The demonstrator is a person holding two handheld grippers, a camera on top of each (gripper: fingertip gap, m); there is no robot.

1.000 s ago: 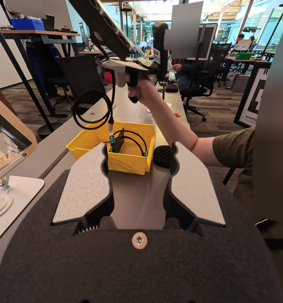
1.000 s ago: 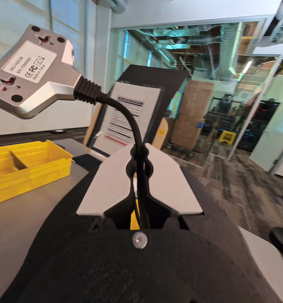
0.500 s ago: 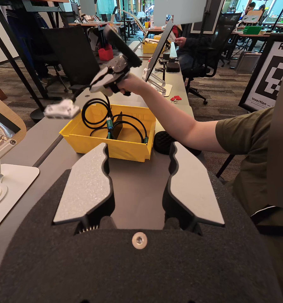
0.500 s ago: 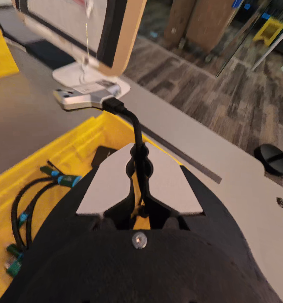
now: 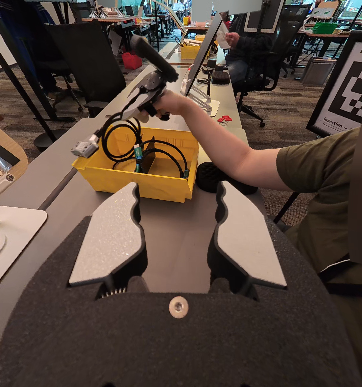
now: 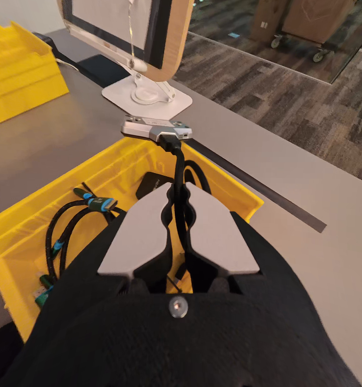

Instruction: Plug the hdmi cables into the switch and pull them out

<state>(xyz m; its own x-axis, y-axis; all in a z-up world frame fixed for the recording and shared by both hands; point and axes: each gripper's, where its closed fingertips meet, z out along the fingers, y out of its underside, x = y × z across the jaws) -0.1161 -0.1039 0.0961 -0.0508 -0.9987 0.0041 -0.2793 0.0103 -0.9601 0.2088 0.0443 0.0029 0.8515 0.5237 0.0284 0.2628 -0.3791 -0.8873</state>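
The silver HDMI switch hangs by its black cable over the far rim of the yellow bin. My right gripper is shut on that cable, above the bin. In the left wrist view the right gripper is held by a hand, with the switch dangling at the bin's left corner. Black HDMI cables with green and blue plugs lie coiled in the bin. My left gripper is open and empty over the table, just in front of the bin.
A tablet on a white stand sits just beyond the switch. A second yellow bin is at far left. A black flat object lies in the bin. A black round pad sits right of the bin. The grey table edge runs close on the right.
My right gripper has come down from high in the air with the switch's cable, bringing the switch low over the bin's edge. My left gripper stays open in the same place.
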